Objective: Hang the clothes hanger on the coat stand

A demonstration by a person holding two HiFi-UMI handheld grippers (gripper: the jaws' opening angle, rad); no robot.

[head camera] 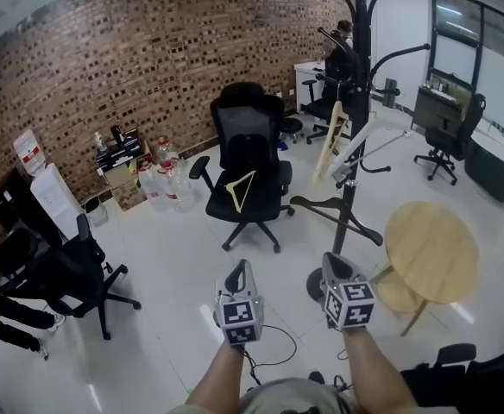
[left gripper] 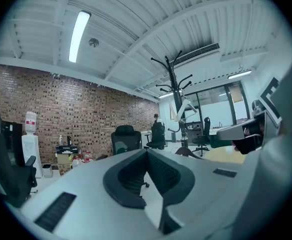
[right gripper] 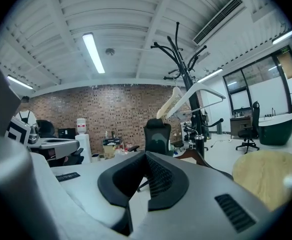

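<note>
A pale wooden clothes hanger [head camera: 241, 190] lies on the seat of a black office chair [head camera: 248, 158] in the middle of the room. To its right rises the black coat stand [head camera: 356, 102], which carries a cream hanger [head camera: 330, 142], a white hanger [head camera: 368, 141] and, low down, a dark brown hanger [head camera: 334, 210]. My left gripper [head camera: 237, 276] and right gripper [head camera: 331, 267] are held low and near me, side by side, both shut and empty. The coat stand [right gripper: 186, 84] and chair [right gripper: 157, 136] show beyond the shut right gripper [right gripper: 146, 155]. The left gripper [left gripper: 146, 151] points toward the chair [left gripper: 126, 139].
A round wooden table [head camera: 431, 250] stands right of the stand's base. Black office chairs [head camera: 71, 270] sit at the left. Water bottles [head camera: 161, 179] cluster by the brick wall. A cable [head camera: 274, 348] lies on the white floor just ahead of me.
</note>
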